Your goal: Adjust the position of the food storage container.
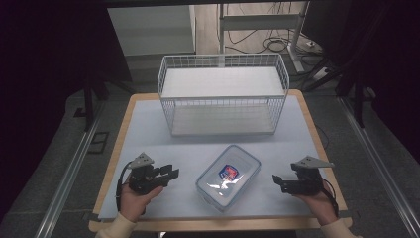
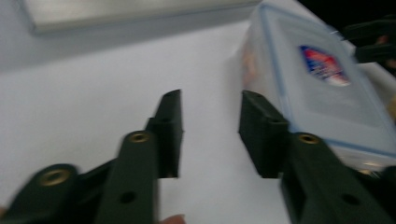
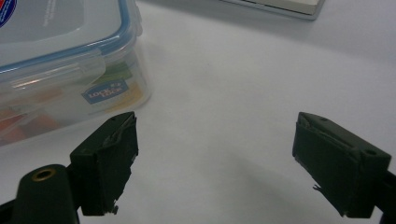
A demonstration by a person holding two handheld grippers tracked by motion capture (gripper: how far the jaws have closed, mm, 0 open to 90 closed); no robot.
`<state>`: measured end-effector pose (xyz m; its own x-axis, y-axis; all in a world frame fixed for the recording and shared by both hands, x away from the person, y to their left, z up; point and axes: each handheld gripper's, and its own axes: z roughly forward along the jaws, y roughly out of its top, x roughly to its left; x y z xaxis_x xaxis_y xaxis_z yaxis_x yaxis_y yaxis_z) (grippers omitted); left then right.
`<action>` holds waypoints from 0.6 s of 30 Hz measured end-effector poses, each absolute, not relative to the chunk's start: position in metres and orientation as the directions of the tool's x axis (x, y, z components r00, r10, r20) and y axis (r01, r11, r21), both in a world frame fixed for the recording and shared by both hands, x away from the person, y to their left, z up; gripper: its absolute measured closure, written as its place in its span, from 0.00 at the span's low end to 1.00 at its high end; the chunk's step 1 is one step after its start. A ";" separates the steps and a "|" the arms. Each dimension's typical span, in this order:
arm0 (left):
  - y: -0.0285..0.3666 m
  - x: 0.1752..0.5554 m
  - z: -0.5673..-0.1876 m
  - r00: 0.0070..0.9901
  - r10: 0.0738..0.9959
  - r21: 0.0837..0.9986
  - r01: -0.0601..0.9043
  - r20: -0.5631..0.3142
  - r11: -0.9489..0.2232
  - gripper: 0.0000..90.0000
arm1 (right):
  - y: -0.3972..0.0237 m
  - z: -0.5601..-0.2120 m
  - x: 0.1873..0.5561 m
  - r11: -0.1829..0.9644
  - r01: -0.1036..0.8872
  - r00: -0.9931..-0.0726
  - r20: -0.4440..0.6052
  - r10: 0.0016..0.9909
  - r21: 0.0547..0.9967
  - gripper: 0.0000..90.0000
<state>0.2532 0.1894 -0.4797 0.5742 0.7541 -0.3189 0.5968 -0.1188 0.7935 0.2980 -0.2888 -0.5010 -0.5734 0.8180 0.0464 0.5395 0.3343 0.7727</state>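
Left tool with jaws parted and empty, right tool spread wide and empty, clear lidded box lying on the counter between both tools, white wire basket beyond them.

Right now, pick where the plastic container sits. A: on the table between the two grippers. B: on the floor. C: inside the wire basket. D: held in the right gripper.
A: the plastic container lies on the table, left gripper and right gripper open either side.
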 end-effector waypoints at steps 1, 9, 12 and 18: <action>0.188 0.252 -0.476 0.585 0.750 0.798 0.589 -0.310 -0.130 0.76 | -0.288 -0.501 0.298 0.336 0.539 -0.575 0.047 0.817 0.773 0.16; 0.161 0.249 -0.462 0.648 0.699 0.802 0.569 -0.304 -0.179 0.99 | -0.288 -0.500 0.296 0.327 0.538 -0.572 0.051 0.819 0.777 0.16; 0.144 0.250 -0.457 0.682 0.665 0.804 0.558 -0.304 -0.205 0.99 | -0.288 -0.501 0.297 0.331 0.538 -0.574 0.049 0.818 0.775 0.17; 0.110 0.244 -0.458 0.744 0.599 0.790 0.544 -0.296 -0.285 1.00 | -0.287 -0.501 0.297 0.342 0.533 -0.579 0.038 0.815 0.774 0.17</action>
